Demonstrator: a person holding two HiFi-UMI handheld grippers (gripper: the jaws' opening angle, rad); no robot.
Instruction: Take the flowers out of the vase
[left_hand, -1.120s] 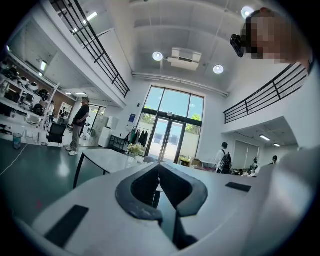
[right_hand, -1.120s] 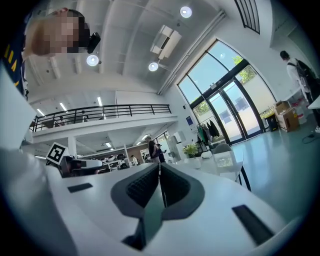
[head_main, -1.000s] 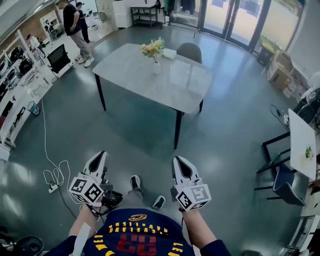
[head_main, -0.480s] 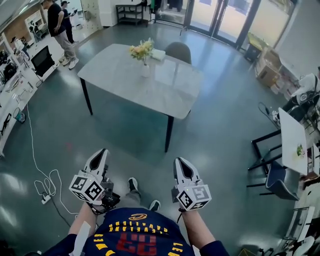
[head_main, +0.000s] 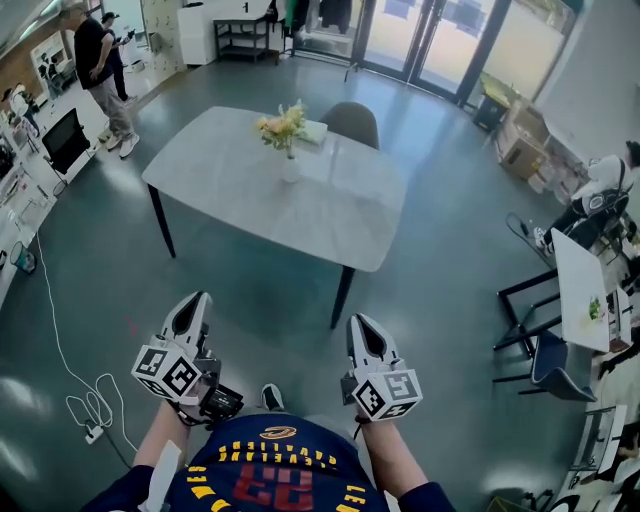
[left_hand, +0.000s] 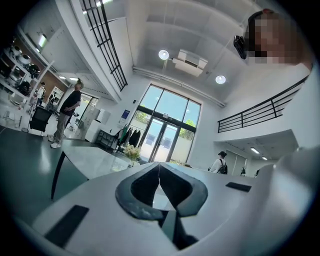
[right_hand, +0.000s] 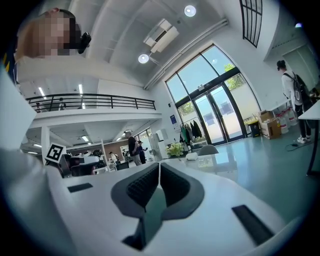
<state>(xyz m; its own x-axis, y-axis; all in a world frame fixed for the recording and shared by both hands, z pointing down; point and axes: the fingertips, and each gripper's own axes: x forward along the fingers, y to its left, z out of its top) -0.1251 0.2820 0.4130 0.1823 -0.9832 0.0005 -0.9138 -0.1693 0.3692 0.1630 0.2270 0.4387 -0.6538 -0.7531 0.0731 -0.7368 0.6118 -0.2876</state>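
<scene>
Head view: flowers (head_main: 282, 125) in vase (head_main: 290, 168) on table (head_main: 230, 190), past its middle. My left tongs (head_main: 196, 301) and right tongs (head_main: 360, 321) well short of table, both clenched, empty.
Left gripper view: flowers on table, far ahead, left of tongs.
Right gripper view: flowers on table, far ahead, right of tongs.

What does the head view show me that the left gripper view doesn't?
Only the head view: the left hand-held gripper and right hand-held gripper side by side, and a floor cable. Only the left gripper view: ceiling lights, a balcony railing, and its own shut jaws close up. Both: the table, the flowers on it, and a standing person at left.
</scene>
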